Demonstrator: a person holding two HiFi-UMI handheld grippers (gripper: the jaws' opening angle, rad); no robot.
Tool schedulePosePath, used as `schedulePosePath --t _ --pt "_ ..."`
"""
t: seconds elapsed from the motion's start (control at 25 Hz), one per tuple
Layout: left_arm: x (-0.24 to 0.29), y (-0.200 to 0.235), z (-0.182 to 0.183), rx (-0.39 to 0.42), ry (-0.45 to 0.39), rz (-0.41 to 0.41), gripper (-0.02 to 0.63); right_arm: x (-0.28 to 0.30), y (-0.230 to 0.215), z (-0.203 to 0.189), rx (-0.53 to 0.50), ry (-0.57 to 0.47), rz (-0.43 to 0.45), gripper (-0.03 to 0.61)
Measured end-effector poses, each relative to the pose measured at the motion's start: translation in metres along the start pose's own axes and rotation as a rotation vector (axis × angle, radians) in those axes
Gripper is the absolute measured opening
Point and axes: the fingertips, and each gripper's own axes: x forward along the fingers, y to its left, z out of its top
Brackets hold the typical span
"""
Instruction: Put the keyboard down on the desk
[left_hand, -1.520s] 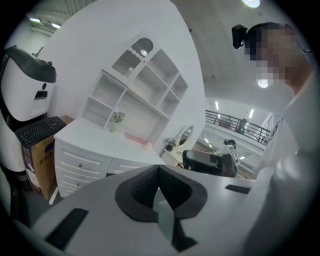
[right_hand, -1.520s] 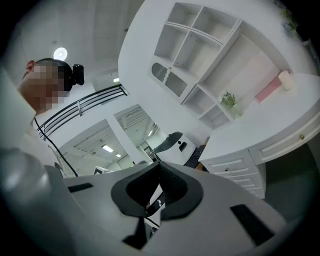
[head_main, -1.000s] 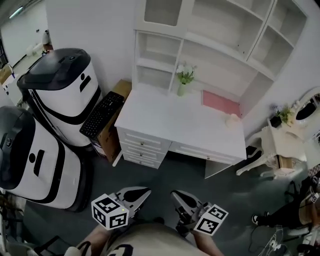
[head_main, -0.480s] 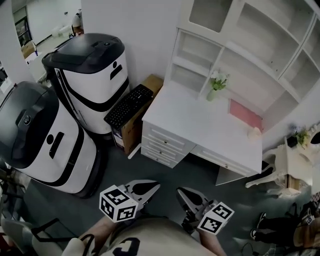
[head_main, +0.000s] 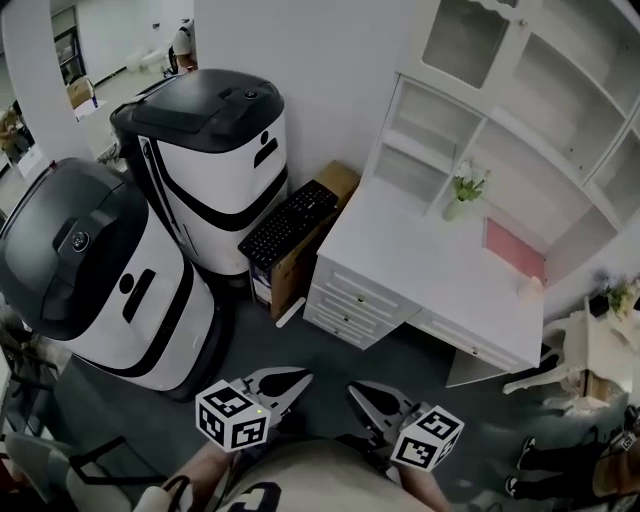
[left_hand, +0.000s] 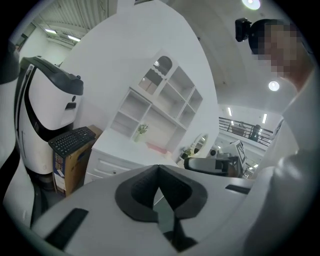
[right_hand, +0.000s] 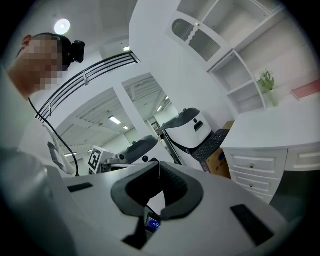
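A brown cardboard box (head_main: 300, 268) stands just beside two black-topped white machines (head_main: 215, 170).

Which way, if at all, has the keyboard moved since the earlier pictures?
No. The keyboard still lies on the cardboard box beside the white desk, just as before. Only the head view itself has shifted.
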Motion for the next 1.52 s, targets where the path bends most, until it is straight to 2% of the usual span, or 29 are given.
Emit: schedulePosePath --t 0.28,0.56,1.08,1.28,1.52 --pt "-0.006 0.02 0.0 -0.053 -0.021 0.034 0.012 0.02 0.0 -0.003 0.0 0.06 0.033 0.025" --pt "0.009 0.036 0.011 -0.064 -0.027 0.082 0.012 0.037 -0.016 0.006 -0.066 0.115 0.093 0.025" --pt "0.088 0.042 0.058 -0.032 -0.015 0.158 0.012 0.038 -0.087 0.069 0.006 0.081 0.214 0.025" --pt "0.113 0.04 0.077 -0.016 -0.037 0.204 0.012 0.032 -0.106 0.09 -0.019 0.082 0.272 0.025" --pt "0.147 0.043 0.081 -0.037 -0.034 0.247 0.012 0.025 -0.14 0.109 0.011 0.091 0.301 0.025"
